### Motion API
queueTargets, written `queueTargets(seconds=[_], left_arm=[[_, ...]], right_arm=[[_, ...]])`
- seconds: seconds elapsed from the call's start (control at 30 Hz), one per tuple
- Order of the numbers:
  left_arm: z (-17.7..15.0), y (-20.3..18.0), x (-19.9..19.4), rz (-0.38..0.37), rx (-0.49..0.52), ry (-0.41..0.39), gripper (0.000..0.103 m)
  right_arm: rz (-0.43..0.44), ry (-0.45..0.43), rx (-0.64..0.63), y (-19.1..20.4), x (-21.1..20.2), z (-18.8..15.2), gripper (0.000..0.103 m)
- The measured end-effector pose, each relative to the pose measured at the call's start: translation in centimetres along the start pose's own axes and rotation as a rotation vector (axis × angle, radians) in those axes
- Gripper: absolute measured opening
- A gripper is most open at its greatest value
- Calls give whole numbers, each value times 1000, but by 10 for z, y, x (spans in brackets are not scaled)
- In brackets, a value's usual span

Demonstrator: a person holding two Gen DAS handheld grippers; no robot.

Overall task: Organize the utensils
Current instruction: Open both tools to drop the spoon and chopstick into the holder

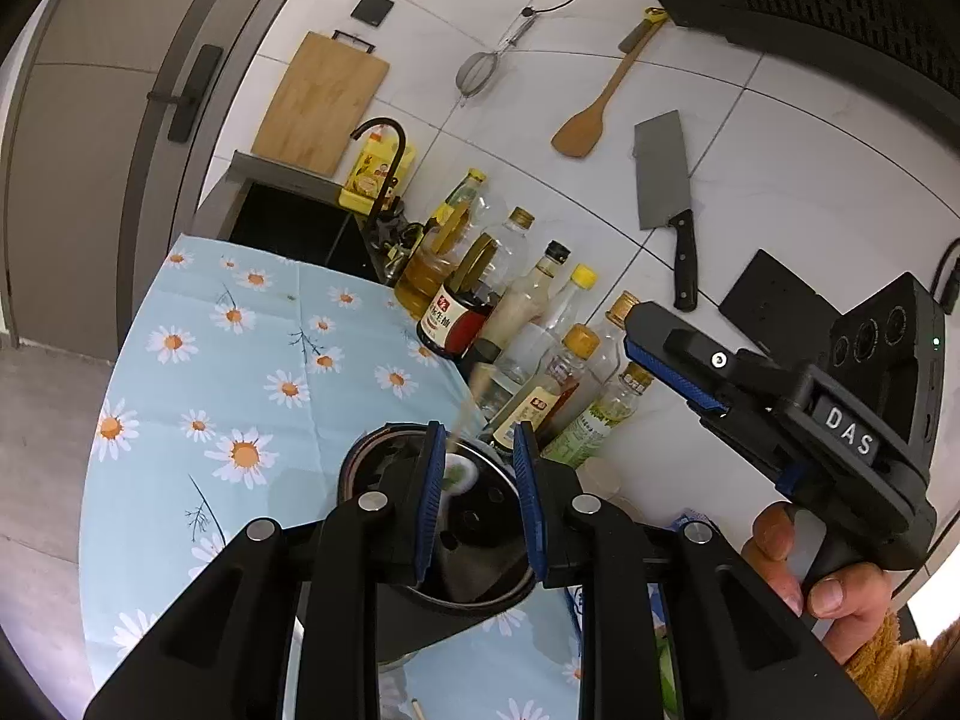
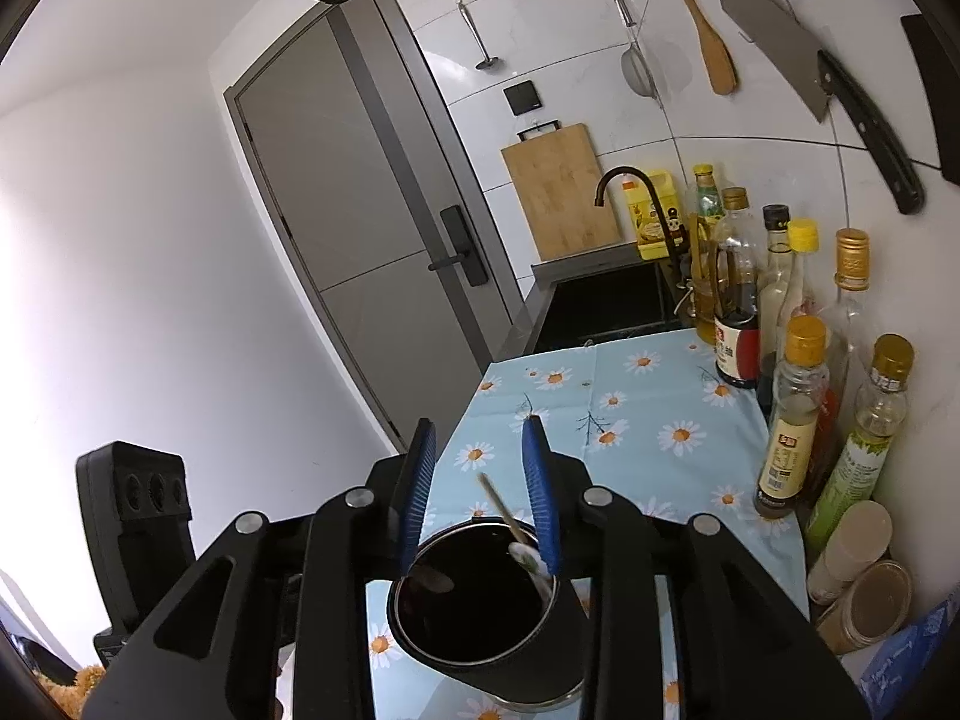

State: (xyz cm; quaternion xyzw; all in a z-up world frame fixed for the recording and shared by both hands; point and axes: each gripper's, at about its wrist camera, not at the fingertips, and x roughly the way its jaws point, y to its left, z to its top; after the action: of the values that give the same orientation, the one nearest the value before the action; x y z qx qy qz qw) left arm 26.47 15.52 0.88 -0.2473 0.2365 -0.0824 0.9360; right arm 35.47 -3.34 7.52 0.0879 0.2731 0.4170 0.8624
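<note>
A black cylindrical utensil holder point(image 1: 480, 591) point(image 2: 480, 642) stands on the daisy-print tablecloth point(image 1: 252, 372) point(image 2: 606, 420). A wooden-handled spoon with a white bowl point(image 1: 459, 471) point(image 2: 528, 558) leans inside it against the rim. My left gripper point(image 1: 480, 450) is open right above the holder, its jaws either side of the spoon, not clamping it. My right gripper point(image 2: 480, 438) is open above the holder too, empty; it also shows in the left wrist view point(image 1: 660, 336), raised to the right.
A row of sauce and oil bottles point(image 1: 510, 324) point(image 2: 798, 372) lines the wall. A cleaver point(image 1: 666, 192), wooden spatula point(image 1: 594, 102), strainer point(image 1: 480, 72) and cutting board point(image 1: 321, 102) hang on the tiles. A sink with black faucet point(image 2: 630, 180) lies beyond the cloth.
</note>
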Motion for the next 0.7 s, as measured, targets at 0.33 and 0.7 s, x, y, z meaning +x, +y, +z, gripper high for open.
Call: queueTargets(seconds=[0.33, 0.7], left_arm=[[-1, -17, -29, 11, 38, -5, 22], [-21, -20, -59, 43, 39, 22, 25]], right_arm=[[21, -4, -5, 11, -24, -2, 31], [56, 60, -1, 25, -45, -21, 31]])
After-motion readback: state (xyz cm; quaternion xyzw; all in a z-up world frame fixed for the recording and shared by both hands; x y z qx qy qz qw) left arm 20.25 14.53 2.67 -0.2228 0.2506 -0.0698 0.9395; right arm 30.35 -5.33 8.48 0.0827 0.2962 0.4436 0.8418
